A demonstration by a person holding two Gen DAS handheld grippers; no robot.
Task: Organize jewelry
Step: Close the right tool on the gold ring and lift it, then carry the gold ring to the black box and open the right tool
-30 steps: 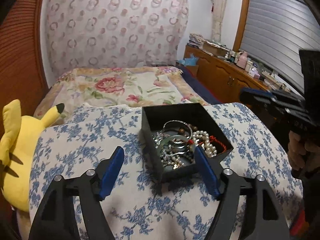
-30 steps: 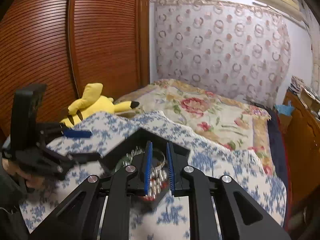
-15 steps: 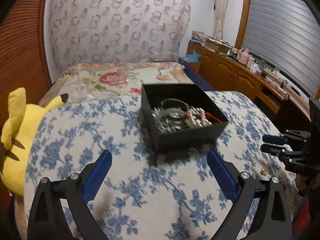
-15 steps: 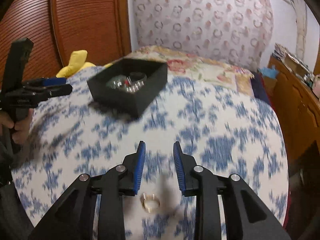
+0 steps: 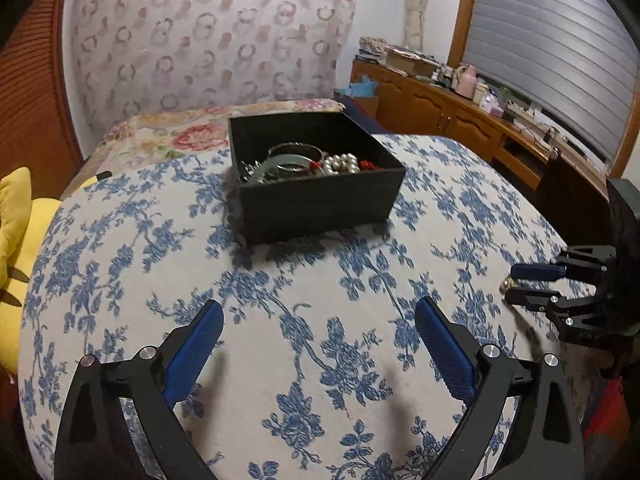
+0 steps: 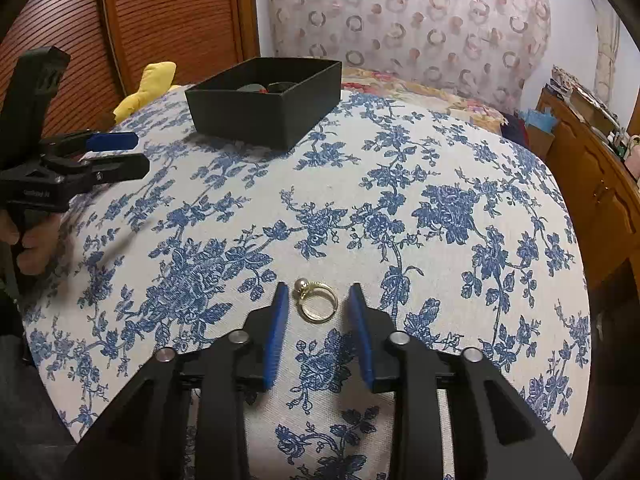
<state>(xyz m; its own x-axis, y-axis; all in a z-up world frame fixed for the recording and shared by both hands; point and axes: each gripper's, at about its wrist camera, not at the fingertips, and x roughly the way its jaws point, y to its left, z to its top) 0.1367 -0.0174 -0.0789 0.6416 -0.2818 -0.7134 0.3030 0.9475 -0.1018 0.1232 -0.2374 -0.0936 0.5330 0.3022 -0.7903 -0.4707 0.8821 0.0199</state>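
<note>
A gold ring with a pearl (image 6: 316, 301) lies flat on the blue-flowered cloth, between the tips of my right gripper (image 6: 318, 294). Its jaws are opening and the pads stand clear of the ring on both sides. In the left wrist view the right gripper (image 5: 510, 283) is at the right edge, with the ring (image 5: 505, 283) just at its tips. The black box (image 5: 316, 178) holds bangles, pearls and red beads. My left gripper (image 5: 318, 314) is wide open over bare cloth in front of the box, with nothing between its fingers.
The flowered cloth covers a rounded surface (image 6: 440, 184) that drops off on all sides. A yellow plush toy (image 5: 16, 248) lies at the left edge. A wooden sideboard (image 5: 460, 120) with clutter stands on the right, a bed (image 5: 168, 136) lies behind.
The right gripper came away from the box, sank to the cloth near me, and its jaws parted around the ring. The left gripper drew back from the box and opened wider.
</note>
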